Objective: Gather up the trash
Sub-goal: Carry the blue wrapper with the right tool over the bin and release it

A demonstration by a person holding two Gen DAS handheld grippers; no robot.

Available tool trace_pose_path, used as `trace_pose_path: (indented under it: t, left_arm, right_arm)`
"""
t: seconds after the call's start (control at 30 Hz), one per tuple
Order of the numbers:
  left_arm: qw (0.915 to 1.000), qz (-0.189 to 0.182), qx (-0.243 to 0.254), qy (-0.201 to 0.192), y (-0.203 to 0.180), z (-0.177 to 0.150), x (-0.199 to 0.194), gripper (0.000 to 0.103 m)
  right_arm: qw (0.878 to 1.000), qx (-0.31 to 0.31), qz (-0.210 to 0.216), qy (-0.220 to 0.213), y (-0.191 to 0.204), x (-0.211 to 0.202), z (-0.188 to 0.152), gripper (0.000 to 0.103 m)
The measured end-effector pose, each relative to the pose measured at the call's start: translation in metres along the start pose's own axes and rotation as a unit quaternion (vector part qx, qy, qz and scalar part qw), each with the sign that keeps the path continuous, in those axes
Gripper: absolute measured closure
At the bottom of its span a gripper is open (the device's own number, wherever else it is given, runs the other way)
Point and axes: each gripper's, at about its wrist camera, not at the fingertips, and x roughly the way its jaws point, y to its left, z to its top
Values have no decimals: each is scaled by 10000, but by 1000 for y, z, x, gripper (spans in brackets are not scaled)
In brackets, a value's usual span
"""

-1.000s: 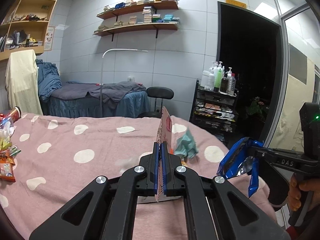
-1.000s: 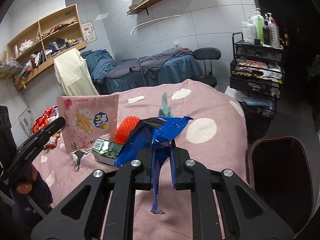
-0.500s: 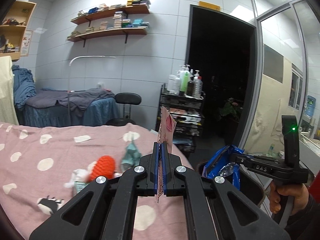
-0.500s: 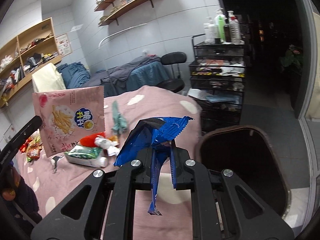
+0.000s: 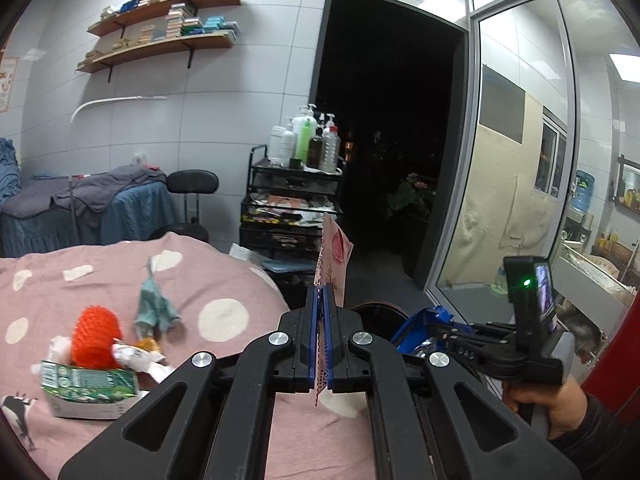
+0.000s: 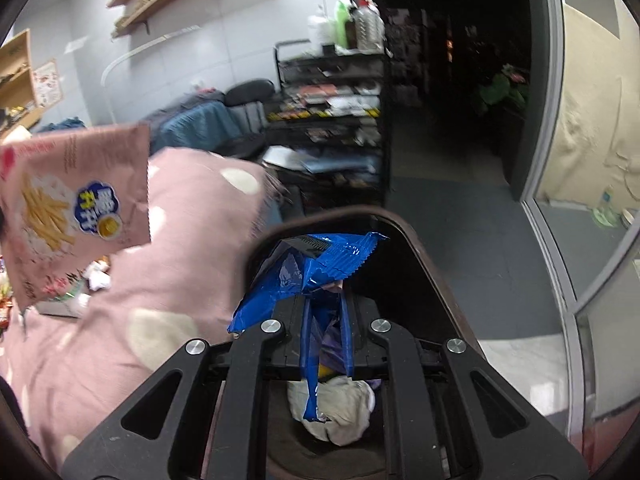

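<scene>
My left gripper [image 5: 320, 312] is shut on a pink snack packet [image 5: 332, 256], held edge-on above the bed's end; the packet's printed face shows in the right wrist view [image 6: 76, 208]. My right gripper [image 6: 326, 300] is shut on a blue foil wrapper [image 6: 308, 268] and holds it over the open dark trash bin [image 6: 424, 248]; both also show in the left wrist view [image 5: 416, 332]. Crumpled pale trash [image 6: 336, 404] lies in the bin. More trash lies on the bed: a green carton [image 5: 84, 384], an orange net ball [image 5: 96, 332], a teal wrapper [image 5: 154, 308].
The pink dotted bedspread [image 5: 224, 312] ends just left of the bin. A black trolley [image 5: 292, 208] with bottles stands behind, beside a dark doorway [image 5: 392, 140]. A glass partition [image 6: 592, 160] is on the right. A black stool [image 5: 192, 184] and blue-covered couch [image 5: 80, 208] stand at the back.
Both grippers have swung right, from over the bed toward the bin, each still holding its packet. The right gripper with the blue wrapper now hangs over the bin opening.
</scene>
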Motion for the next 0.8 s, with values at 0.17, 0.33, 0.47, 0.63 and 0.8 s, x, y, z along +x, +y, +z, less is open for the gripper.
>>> trace_pose_path:
  t: [0.17, 0.33, 0.47, 0.63, 0.8]
  left_arm:
    - [9997, -122, 66, 181, -15, -5, 18, 99]
    - [9990, -205, 144, 357, -29, -10, 33, 99]
    - [9983, -290, 161, 481, -36, -14, 41, 99]
    - [9972, -381, 211, 605, -45, -17, 51, 99]
    - [9953, -439, 312, 801, -56, -20, 63, 99]
  right_arm:
    - [9995, 139, -133, 270, -17, 21, -14, 75]
    - [9983, 398, -146, 390, -30, 32, -30, 37]
    - [9974, 551, -211, 411, -38, 32, -33, 34]
    - [9955, 823, -438, 167, -54, 22, -27, 30]
    - [9896, 1231, -737, -105, -78, 10, -20, 25]
